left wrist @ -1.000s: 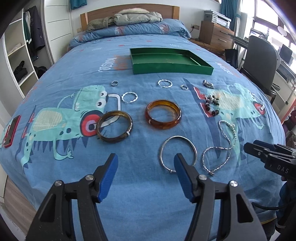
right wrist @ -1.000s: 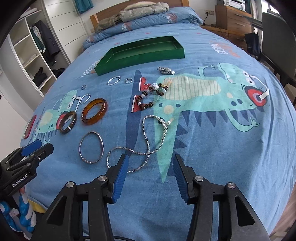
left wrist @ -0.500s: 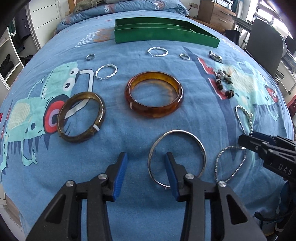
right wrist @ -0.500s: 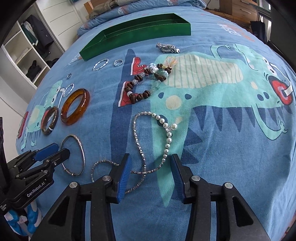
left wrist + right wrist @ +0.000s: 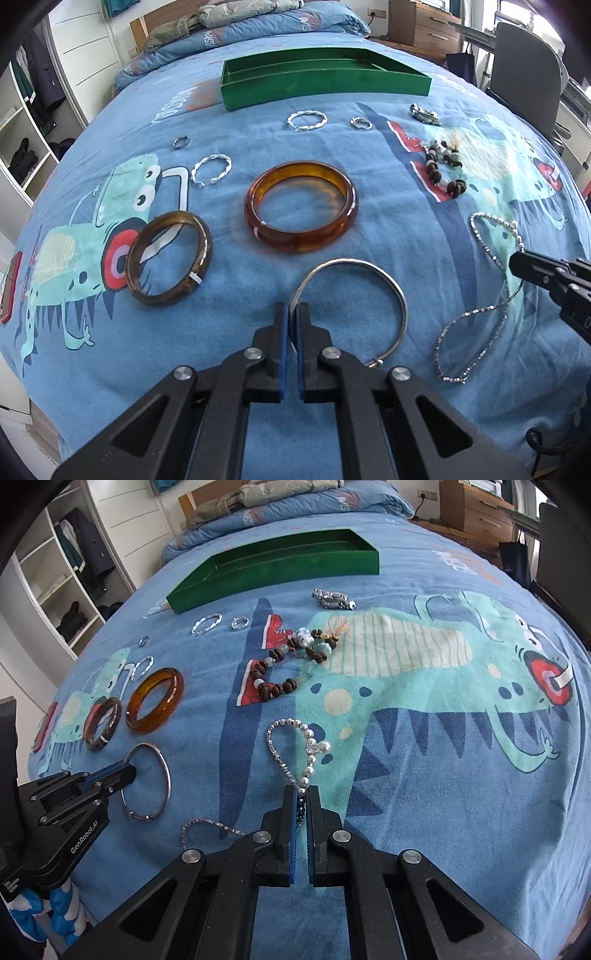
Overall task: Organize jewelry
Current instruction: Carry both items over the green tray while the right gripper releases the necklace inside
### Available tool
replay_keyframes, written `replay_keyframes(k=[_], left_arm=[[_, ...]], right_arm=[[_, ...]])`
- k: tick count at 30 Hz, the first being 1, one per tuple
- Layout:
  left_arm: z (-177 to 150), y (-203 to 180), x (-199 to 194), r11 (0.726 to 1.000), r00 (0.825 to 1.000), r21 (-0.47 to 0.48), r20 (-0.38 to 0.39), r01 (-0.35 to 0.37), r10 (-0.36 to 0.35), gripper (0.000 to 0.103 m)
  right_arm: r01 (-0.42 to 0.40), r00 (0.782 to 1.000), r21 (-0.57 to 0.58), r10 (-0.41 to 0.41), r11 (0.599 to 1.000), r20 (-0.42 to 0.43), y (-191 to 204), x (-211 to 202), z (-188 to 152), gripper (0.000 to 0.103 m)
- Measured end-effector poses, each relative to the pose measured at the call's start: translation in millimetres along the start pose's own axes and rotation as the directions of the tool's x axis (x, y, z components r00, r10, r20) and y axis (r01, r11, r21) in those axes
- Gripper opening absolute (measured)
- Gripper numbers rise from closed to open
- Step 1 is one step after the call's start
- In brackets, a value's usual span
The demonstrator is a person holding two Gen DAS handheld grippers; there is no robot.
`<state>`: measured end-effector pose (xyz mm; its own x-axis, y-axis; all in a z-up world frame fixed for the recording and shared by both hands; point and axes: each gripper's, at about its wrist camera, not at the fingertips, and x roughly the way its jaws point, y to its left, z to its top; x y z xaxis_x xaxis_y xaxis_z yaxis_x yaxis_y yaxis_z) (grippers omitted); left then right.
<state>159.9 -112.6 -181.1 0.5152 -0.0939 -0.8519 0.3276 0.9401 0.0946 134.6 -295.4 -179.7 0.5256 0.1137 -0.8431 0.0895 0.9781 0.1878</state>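
Jewelry is the job, and you have a piece in each grip. Your left gripper [image 5: 291, 314] has its fingers pressed onto the near-left rim of the thin silver bangle [image 5: 391, 291], which lies flat on the bed [image 5: 388, 229]. Your right gripper [image 5: 303, 794] has its fingers pinching the pearl-and-chain necklace [image 5: 291, 731] where its two strands meet, the loop trailing toward 12 o'clock.

Outward from the left fingers, the amber bangle [image 5: 301, 206] sits at 12 o'clock and the dark brown bangle [image 5: 168, 258] at 10 o'clock. Small silver rings and the beaded bracelet [image 5: 443, 166] lie farther out. The green tray [image 5: 325, 83] rests at 12 o'clock near the pillows, and it looks empty.

This reads as the first pick-up. Next, lift both pieces straight up, letting the necklace tail come free without snagging, then carry them to the tray.
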Motion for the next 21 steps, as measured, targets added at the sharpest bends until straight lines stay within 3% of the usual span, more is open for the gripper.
replay_keyframes(k=[11,21], left_arm=[[7.5,11.5,-72.2,0.999,0.989,0.003,0.147,-0.033,0.032,0.003],[46.3,32.7,-122.2,1.000,0.969,-0.008,0.249,0.003,-0.001,0.003]], right_arm=[[-0.013,0.985,-0.028,0.018,1.000,0.173,-1.1,-80.2,-0.1,0.004],[-0.035,0.949,-0.080,0.058,0.996,0.310,6.6,-146.8,35.9,0.004]])
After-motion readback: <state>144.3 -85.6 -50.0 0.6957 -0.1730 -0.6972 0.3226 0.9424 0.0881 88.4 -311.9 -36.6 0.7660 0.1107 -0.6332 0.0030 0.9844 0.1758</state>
